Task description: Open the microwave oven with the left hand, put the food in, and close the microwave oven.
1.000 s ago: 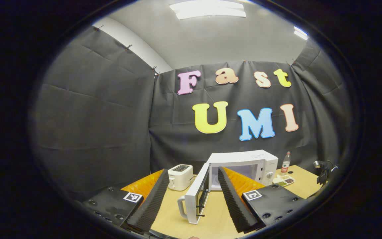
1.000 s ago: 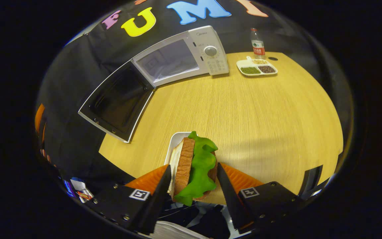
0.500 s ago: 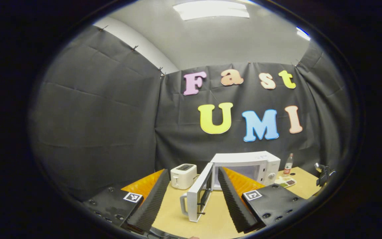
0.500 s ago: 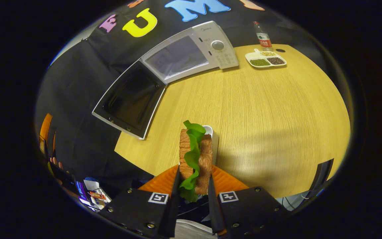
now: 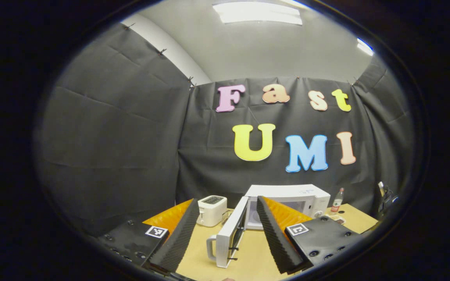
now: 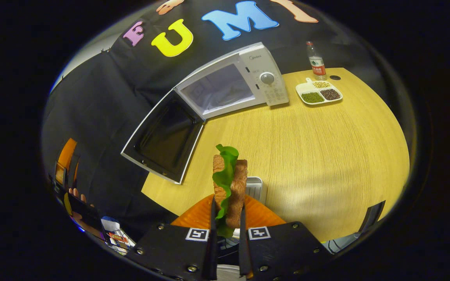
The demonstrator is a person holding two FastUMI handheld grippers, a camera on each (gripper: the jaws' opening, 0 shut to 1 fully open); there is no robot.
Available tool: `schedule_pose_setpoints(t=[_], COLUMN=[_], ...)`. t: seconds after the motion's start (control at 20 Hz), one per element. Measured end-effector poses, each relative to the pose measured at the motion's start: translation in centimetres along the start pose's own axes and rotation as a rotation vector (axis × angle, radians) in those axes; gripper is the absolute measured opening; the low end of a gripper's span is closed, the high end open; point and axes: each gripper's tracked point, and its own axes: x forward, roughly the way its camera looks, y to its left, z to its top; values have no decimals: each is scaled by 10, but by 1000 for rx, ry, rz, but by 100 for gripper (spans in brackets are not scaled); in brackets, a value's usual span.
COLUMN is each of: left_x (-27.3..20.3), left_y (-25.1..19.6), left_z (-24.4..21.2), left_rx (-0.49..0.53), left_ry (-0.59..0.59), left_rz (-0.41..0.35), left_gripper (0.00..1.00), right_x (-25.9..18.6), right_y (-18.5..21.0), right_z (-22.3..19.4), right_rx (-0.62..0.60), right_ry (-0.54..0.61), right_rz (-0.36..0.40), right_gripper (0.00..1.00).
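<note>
A sandwich (image 6: 229, 183) of toasted bread and green lettuce sits clamped between the right gripper (image 6: 226, 218)'s two fingers, raised above a small white tray (image 6: 255, 186) on the wooden table (image 6: 318, 156). Beyond it, the white microwave oven (image 6: 233, 84) stands with its door (image 6: 166, 136) swung wide. The left gripper (image 5: 227, 234) hangs spread and empty facing that door, a white toaster (image 5: 211, 210) just beside the oven.
</note>
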Motion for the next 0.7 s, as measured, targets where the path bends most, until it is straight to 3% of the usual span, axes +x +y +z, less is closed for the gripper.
schedule_pose_setpoints(t=[0.2,0.3,0.5,0.7], left_x=[20,31,52,70], left_y=[11,20,43,66], left_z=[7,10,12,5], left_rx=[14,16,19,25], left_ry=[-18,-23,-30,-16], left_rz=[-19,-19,-12,-3], left_gripper=[95,98,92,95], right_x=[15,27,53,82], right_y=[20,26,39,50], right_z=[35,49,75,101], right_rx=[51,77,128,150], right_ry=[-86,-123,-177,-231], right_rz=[7,-1,6,-1], right_gripper=[22,22,22,22])
